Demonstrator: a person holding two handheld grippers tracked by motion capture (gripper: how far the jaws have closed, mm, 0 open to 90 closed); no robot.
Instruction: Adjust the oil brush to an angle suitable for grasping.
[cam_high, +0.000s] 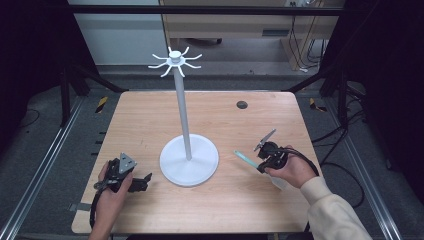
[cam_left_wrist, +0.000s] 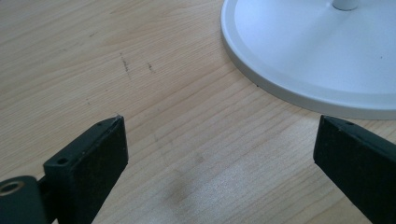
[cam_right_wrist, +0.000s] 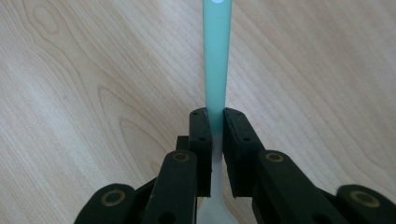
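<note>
Our right gripper (cam_right_wrist: 215, 116) is clamped on the teal-handled utensil (cam_right_wrist: 217, 56), at four o'clock from the white hook stand (cam_high: 188, 161). Our left gripper (cam_left_wrist: 219, 149) rests with jaws apart at eight o'clock. The thin handle could pivot or slip while lifting.

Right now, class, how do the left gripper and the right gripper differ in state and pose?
The left gripper has its jaws wide apart with nothing between them; the right gripper is shut on the handle of a pale green utensil. The left gripper lies low beside the white stand's base, while the right gripper is farther from that base on its other side. Both are hand-held, black, and over the wooden table.
</note>
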